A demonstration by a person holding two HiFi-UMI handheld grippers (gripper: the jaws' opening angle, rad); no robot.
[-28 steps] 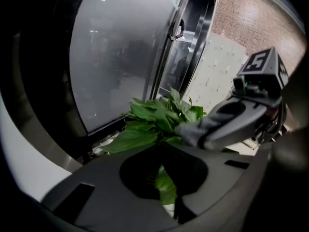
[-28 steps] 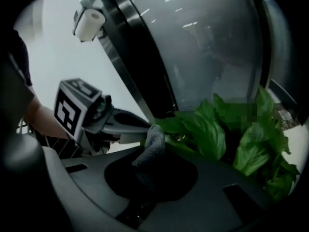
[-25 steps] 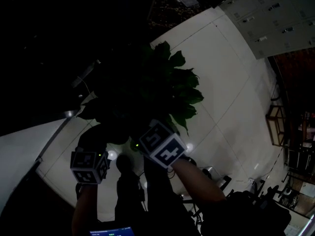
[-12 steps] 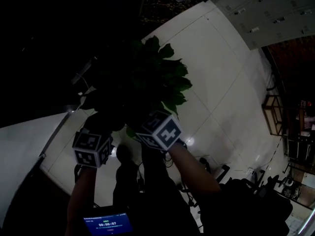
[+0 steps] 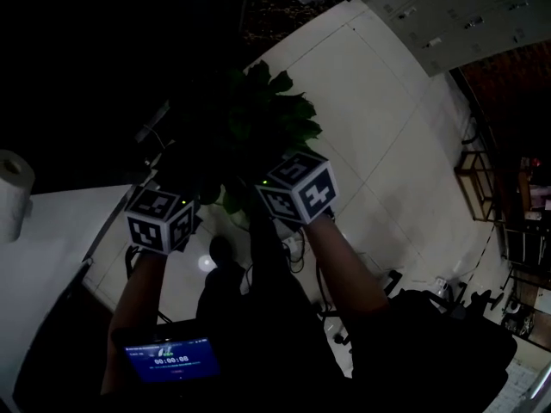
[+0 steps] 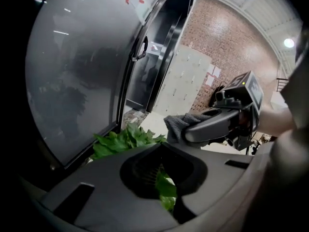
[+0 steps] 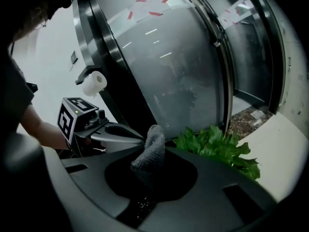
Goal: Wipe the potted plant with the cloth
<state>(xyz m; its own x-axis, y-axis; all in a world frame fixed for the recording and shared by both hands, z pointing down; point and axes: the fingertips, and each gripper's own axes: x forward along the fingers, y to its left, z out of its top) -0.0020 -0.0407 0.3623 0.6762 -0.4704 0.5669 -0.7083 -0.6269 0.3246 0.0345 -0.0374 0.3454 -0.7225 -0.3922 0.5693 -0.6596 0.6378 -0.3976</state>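
Note:
The potted plant point(image 5: 254, 127) is a dark clump of leaves just beyond both marker cubes in the head view. Its leaves look bright green in the left gripper view point(image 6: 123, 140) and in the right gripper view point(image 7: 217, 146). My left gripper point(image 6: 164, 178) is shut with a green leaf point(image 6: 167, 191) between its jaws. My right gripper point(image 7: 145, 178) is shut on the grey cloth point(image 7: 150, 149), which stands up out of the jaws. The cloth point(image 6: 179, 124) hangs over the foliage, close to my left gripper point(image 7: 104, 132). The pot is hidden.
A curved glass wall with a metal-framed door point(image 6: 145, 47) rises right behind the plant. A paper roll point(image 7: 94, 83) hangs on the left. Pale floor tiles point(image 5: 387, 127) and grey lockers point(image 5: 448, 15) lie to the right. A lit screen point(image 5: 170, 360) is near my left forearm.
Both grippers have moved up and further into the plant's leaves. The head view has shifted, and a paper roll has come into sight at its left edge.

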